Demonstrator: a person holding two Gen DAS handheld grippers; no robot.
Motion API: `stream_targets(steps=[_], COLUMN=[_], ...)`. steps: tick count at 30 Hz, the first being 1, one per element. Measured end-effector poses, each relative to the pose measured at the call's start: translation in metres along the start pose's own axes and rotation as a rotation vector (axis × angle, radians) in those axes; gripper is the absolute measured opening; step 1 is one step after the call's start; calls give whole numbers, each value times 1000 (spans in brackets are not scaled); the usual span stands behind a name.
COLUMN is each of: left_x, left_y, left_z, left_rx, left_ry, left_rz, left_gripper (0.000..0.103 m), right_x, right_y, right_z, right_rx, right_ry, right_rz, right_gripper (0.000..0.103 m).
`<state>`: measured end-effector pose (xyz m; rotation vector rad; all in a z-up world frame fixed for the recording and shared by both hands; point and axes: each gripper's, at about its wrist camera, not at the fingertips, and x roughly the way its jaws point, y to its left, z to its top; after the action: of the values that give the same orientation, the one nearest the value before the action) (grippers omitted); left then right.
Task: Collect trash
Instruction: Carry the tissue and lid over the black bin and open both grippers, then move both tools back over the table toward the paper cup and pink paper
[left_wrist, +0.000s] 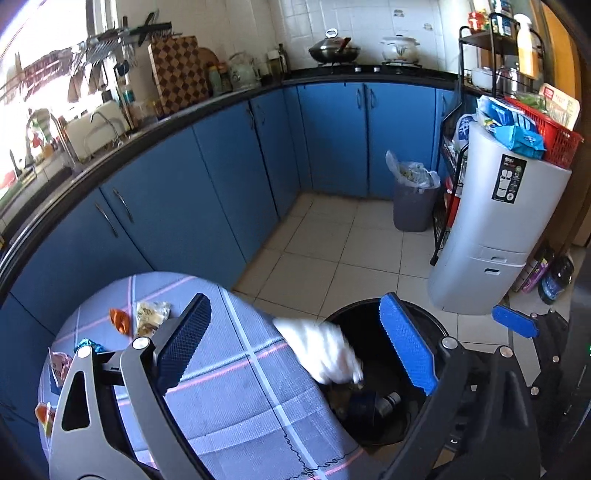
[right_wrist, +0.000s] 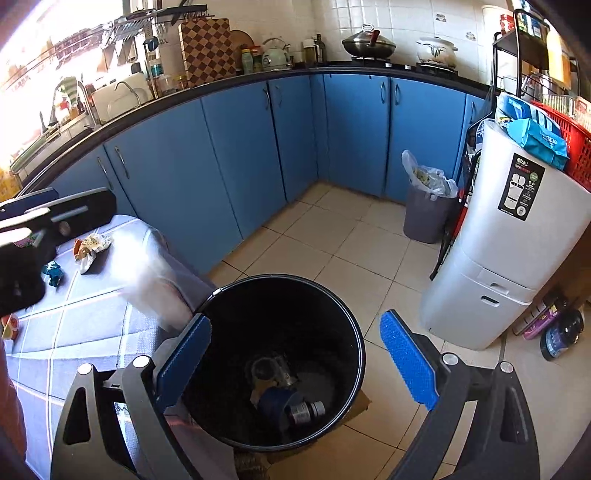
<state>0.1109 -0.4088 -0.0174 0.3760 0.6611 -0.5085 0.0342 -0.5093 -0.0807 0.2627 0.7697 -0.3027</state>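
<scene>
Kitchen bin (left_wrist: 373, 373); left gripper (left_wrist: 295, 347) wide, empty

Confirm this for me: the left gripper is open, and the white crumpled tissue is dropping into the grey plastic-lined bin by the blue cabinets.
Wrong bin. The left wrist view shows the left gripper open and the white crumpled tissue, blurred, at the rim of the round black bin beside the checked-cloth table, not the grey plastic-lined bin by the blue cabinets.
</scene>
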Motion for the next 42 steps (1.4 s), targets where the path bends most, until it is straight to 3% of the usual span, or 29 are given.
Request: stream_targets(steps=[5,13,21,26,35,38,42], left_x=[-2,-28,-60,-67,-56,-48,-31], left_y=[20,114,207,260,350,376,404], left_z=[-15,-60,-108,-145,-214,-231,-248], left_rx=[-15,-162,-288,-354,-499,-555,-627], left_ry=[22,61,60,85,177,203,223], left_rz=[44,173,336,382,398,360,215], left_gripper=[92,92,92,92,92,92,92], right_x=[-2,-15,-20,-15,10,23,35], right_y=[12,72,165,223,313,341,375], right_z=[0,4,6,1,-7,-10,-15], right_rx=[-6,-117,-259,-337,-407,-423,-439], right_ry=[-3,-78,-112,-99,-10,26,63], right_rz=[25,48,131,182,235,248,256], right_gripper=[90,90,90,90,90,90,90])
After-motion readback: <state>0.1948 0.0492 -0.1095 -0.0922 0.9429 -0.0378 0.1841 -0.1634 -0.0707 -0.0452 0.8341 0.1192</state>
